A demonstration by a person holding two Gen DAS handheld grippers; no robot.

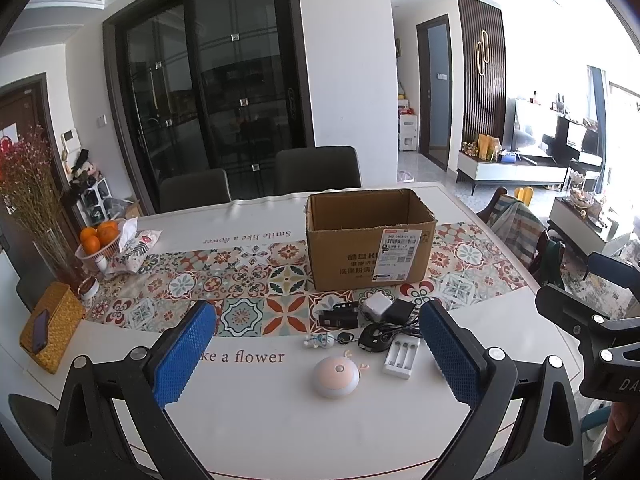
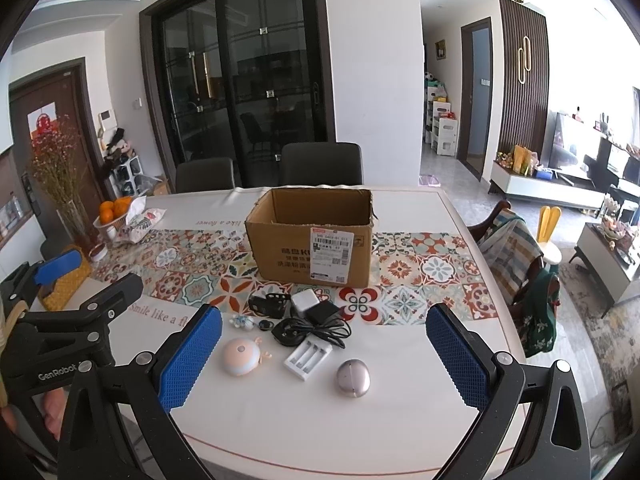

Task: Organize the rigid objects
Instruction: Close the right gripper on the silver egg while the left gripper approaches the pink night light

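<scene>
I hold both tongs, left tongs (image 1: 318,346) and right tongs (image 2: 324,346), wide above gadgets fronting the cardboard box (image 2: 312,236) on the worktop (image 2: 420,360).

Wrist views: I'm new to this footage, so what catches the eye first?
An open cardboard box stands mid-table on the patterned tile runner. Before it lies a cluster of small gadgets: a white battery charger, a pink round gadget, and a silver oval one.
</scene>
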